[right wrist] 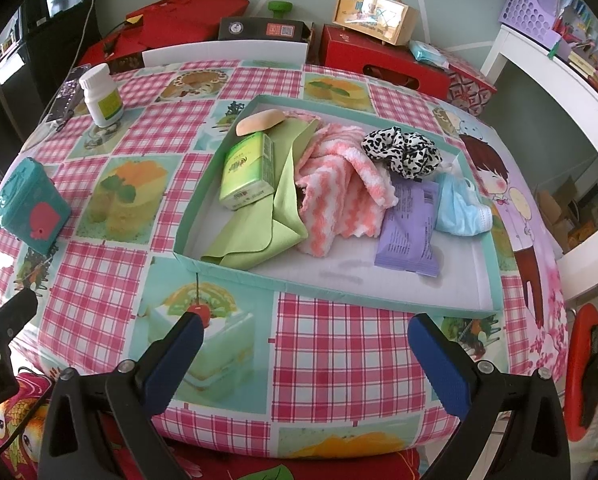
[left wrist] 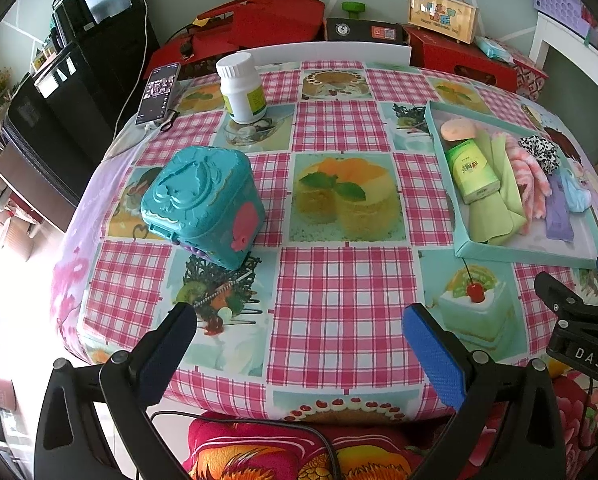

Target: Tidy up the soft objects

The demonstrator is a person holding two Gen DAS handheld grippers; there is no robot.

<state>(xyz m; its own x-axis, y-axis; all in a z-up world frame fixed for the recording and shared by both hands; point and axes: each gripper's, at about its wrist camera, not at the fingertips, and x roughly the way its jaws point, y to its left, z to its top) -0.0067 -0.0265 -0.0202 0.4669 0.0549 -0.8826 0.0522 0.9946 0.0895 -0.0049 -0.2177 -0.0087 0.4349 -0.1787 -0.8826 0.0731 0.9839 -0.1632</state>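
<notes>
Two tools are being held low over the near edge of the table (right wrist: pixel 319 344), each with its blue pads spread wide and nothing between them: the left tool (left wrist: pixel 299 344) at the bottom of the left wrist view, the right tool (right wrist: pixel 305 354) at the bottom of the right wrist view. The soft objects are being kept in the teal tray (right wrist: pixel 259 278), at the centre of the right wrist view. A green tissue pack (right wrist: pixel 247 172) is lying on a green cloth (right wrist: pixel 267 228), with a pink striped towel (right wrist: pixel 331 200) just beside it, touching. A spotted scrunchie (right wrist: pixel 401 152), a purple packet (right wrist: pixel 411 228) and a blue mask (right wrist: pixel 459 208) are lying toward the tray's right. A teal tin (left wrist: pixel 203 208) is standing at centre left of the left wrist view.
</notes>
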